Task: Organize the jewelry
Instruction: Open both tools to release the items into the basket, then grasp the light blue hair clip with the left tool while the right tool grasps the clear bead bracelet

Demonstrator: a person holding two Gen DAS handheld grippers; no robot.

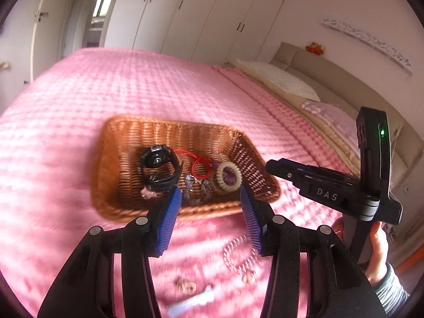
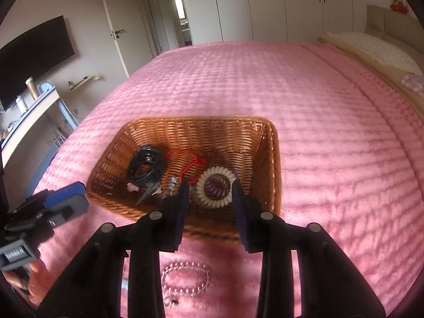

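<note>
Woven brown wicker forms the rectangular basket (image 2: pixel 267 159) that sits on the pink quilted bedspread (image 1: pixel 148 84), toward its near edge. Inside, a black wristwatch (image 1: pixel 158 168) lies by the left wall, a red cord loop (image 1: pixel 199 164) sits mid-floor, and a cream spiral hair tie (image 2: pixel 216 186) ringing a purple one (image 2: pixel 215 185) rests toward the right wall. A few small clear pieces (image 1: pixel 196 188), perhaps crystal earrings, lie along the near wall; blur hides what they are.

The left gripper (image 1: pixel 210 221) hangs over the basket's near rim with its blue pads (image 1: pixel 169 222) spread wide and nothing between them. The right gripper (image 2: pixel 210 212) is likewise parted and empty, its fingers above the near rim on either side of the hair ties.

On the bedspread in front of the basket lie a beaded bracelet (image 2: pixel 185 278), a small ring-like piece (image 1: pixel 186 286) and a pale hair clip (image 1: pixel 190 300).
</note>
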